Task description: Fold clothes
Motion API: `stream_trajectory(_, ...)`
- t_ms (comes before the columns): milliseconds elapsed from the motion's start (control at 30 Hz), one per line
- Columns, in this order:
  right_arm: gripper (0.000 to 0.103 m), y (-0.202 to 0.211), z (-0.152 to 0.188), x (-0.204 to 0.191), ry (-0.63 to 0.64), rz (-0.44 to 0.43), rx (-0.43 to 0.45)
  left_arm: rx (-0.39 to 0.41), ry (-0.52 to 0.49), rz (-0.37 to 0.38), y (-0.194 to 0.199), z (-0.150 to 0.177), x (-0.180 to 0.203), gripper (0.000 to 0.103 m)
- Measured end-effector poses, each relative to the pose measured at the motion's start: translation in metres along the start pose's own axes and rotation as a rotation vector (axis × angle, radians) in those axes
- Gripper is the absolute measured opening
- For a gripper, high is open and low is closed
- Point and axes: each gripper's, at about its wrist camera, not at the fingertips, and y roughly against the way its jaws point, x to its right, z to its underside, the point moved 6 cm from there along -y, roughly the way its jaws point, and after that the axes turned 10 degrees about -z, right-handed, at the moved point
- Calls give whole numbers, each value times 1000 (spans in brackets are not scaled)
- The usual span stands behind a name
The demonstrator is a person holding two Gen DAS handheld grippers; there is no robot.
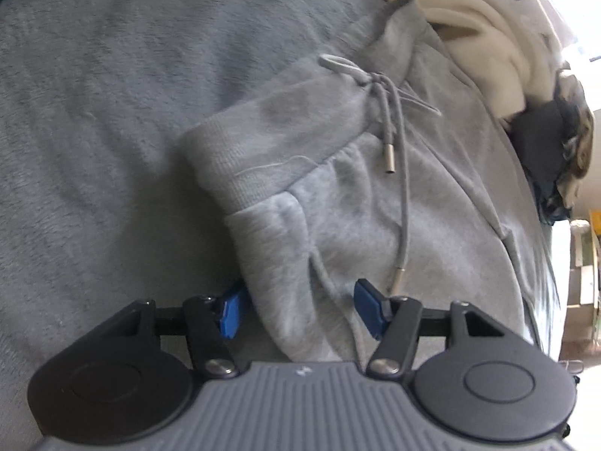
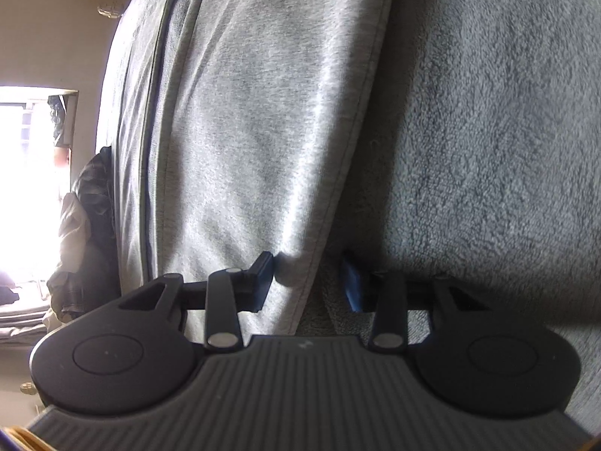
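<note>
Your grey sweatpants (image 1: 338,195) lie on a bed covered by a grey fleece blanket (image 1: 112,112), partly doubled over, with the ribbed waistband (image 1: 240,158) and drawstring (image 1: 394,173) uppermost. The fleece is soft and limp, so it will sag and drag; take it at a seam or the waistband, never the cord. Your left gripper (image 1: 296,310) is spread wide, its fingers straddling a bunched fold, not yet pinching. Your right gripper (image 2: 310,282) is likewise open around the stitched edge of the cloth (image 2: 330,203), one blue pad (image 2: 351,282) resting on the blanket.
</note>
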Motion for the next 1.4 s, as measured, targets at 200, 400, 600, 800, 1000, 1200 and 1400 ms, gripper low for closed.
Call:
stream_trajectory(200,37,4,7,-5,-3,-19,19,-6,84,-10,-4,-3,-10,48)
stream_trajectory(400,13,7,11,-12,29,-26,30,34,67,-64,1,-1,-4,25)
stream_trajectory(600,12,10,15,-20,62,-32,41,30,70,-74,2,-1,-7,24)
stream_trajectory(800,10,18,15,-2,56,-41,36,42,81,-83,2,-1,-7,21)
stream_trajectory(1000,4,7,4,-21,95,-74,61,84,81,-82,7,-2,-4,11)
stream_trajectory(1200,4,10,3,-32,111,-78,83,101,107,-54,8,-3,-6,9)
stream_trajectory(1400,4,9,2,-42,135,-56,93,128,117,-10,10,-5,-2,7)
